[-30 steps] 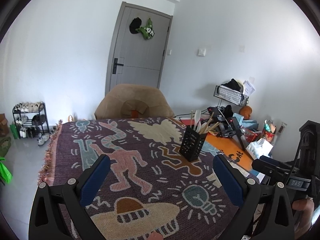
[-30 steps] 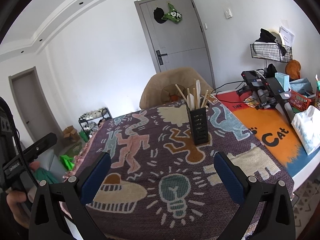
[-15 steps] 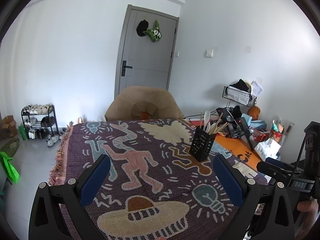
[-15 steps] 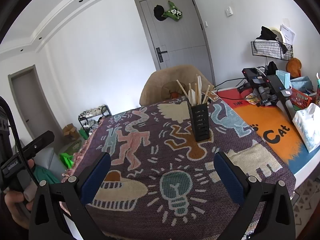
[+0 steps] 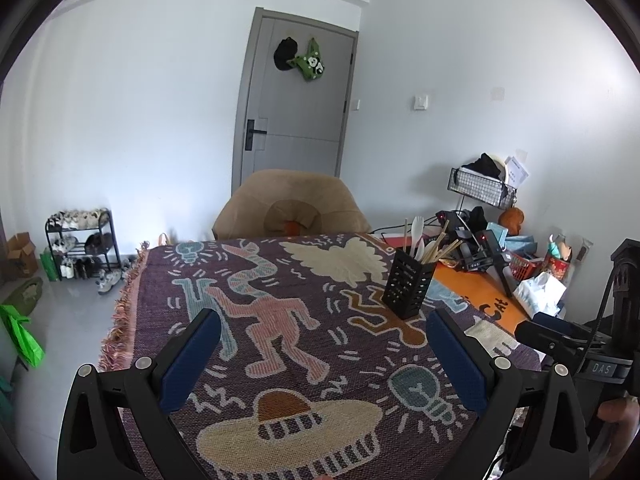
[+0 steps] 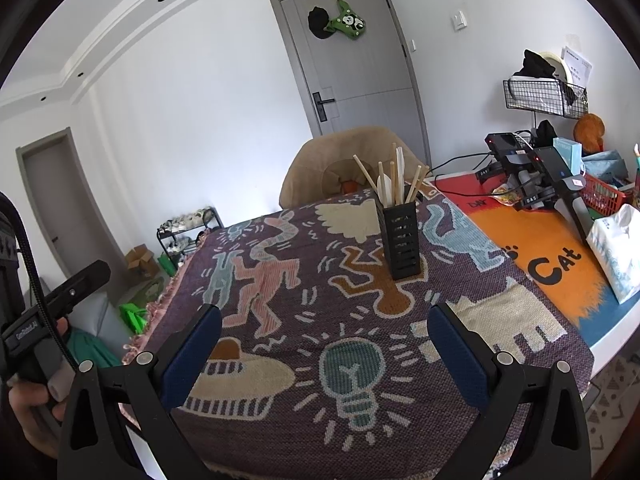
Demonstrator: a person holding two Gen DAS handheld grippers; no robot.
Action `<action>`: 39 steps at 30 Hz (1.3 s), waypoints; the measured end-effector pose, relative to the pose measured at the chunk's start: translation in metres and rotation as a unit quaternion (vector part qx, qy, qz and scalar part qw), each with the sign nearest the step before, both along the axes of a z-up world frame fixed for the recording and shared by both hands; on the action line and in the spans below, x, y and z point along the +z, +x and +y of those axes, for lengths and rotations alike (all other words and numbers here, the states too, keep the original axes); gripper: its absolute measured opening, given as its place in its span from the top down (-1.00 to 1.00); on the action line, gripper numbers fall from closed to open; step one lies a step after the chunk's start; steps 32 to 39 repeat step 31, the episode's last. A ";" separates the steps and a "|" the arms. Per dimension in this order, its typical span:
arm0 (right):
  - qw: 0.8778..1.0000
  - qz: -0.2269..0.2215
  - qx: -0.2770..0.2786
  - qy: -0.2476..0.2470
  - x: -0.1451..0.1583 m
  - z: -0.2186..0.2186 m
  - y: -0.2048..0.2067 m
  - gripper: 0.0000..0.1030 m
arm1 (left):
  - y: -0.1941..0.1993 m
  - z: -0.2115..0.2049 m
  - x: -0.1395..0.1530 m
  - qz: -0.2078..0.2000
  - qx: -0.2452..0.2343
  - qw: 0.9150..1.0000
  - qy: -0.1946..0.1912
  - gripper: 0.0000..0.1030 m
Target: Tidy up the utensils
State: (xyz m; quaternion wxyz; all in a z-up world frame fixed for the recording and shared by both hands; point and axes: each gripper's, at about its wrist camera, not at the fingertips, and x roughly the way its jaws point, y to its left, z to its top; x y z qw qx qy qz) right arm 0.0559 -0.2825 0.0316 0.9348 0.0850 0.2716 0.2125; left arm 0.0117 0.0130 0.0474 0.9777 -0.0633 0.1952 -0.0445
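Observation:
A black slotted utensil holder (image 5: 408,286) (image 6: 401,240) stands upright on the patterned purple blanket (image 5: 304,344) (image 6: 312,292) that covers the table. Wooden chopsticks and white plastic cutlery (image 5: 420,240) (image 6: 390,182) stick out of its top. My left gripper (image 5: 322,344) is open, empty, held above the near part of the blanket, well short of the holder. My right gripper (image 6: 324,344) is open too, with nothing between its blue pads, and the holder lies ahead of it, slightly right.
A tan chair (image 5: 290,208) stands at the table's far side. To the right are an orange mat (image 6: 540,248), charging devices (image 6: 532,172), a white bag (image 6: 616,252), a red basket and a wire rack (image 6: 544,92). A shoe rack (image 5: 82,240) stands left by the wall.
Both grippers have drawn back and risen a little, so the holder looks smaller and farther off. Their jaws stayed wide apart and empty.

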 end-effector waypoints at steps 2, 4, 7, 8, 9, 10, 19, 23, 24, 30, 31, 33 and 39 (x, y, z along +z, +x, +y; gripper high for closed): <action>1.000 0.000 -0.001 0.000 -0.001 0.000 0.000 -0.99 | 0.000 0.000 0.000 0.000 0.000 1.000 0.001 -0.98; 1.000 0.001 -0.002 0.001 -0.001 0.000 0.001 -0.99 | 0.000 0.000 0.000 0.001 -0.001 1.000 0.003 -0.99; 1.000 0.001 -0.004 0.001 -0.001 -0.002 0.001 -0.99 | 0.001 0.000 0.000 0.001 -0.001 1.000 0.002 -0.99; 1.000 0.001 -0.004 0.001 -0.001 -0.003 0.001 -0.99 | 0.001 0.001 -0.001 0.001 0.000 1.000 0.002 -0.99; 1.000 0.001 -0.004 0.002 0.000 -0.003 0.001 -0.99 | 0.001 0.000 0.000 0.001 0.000 1.000 0.002 -0.99; 1.000 0.001 -0.004 0.002 0.000 -0.004 0.001 -0.99 | 0.001 0.000 0.000 0.000 0.000 1.000 0.002 -0.99; 1.000 -0.003 -0.005 0.001 0.002 -0.006 0.000 -0.99 | 0.000 0.001 0.002 -0.002 -0.003 1.000 0.007 -0.99; 1.000 -0.003 -0.005 0.002 0.003 -0.006 0.000 -0.99 | -0.002 -0.001 0.004 -0.005 0.001 1.000 0.011 -0.99; 1.000 -0.002 -0.005 0.002 0.003 -0.006 0.000 -0.99 | -0.003 -0.001 0.004 -0.006 0.001 1.000 0.011 -0.99; 1.000 -0.002 -0.006 0.002 0.003 -0.006 0.000 -0.99 | -0.003 -0.005 0.007 -0.007 0.002 1.000 0.017 -0.99; 1.000 -0.003 -0.006 0.002 0.002 -0.006 0.000 -0.99 | -0.003 -0.005 0.007 -0.007 0.002 1.000 0.018 -0.99; 1.000 -0.003 -0.006 0.002 0.002 -0.006 0.000 -0.99 | -0.003 -0.005 0.007 -0.007 0.002 1.000 0.018 -0.99; 1.000 -0.003 -0.006 0.002 0.002 -0.006 0.000 -0.99 | -0.003 -0.005 0.007 -0.007 0.002 1.000 0.018 -0.99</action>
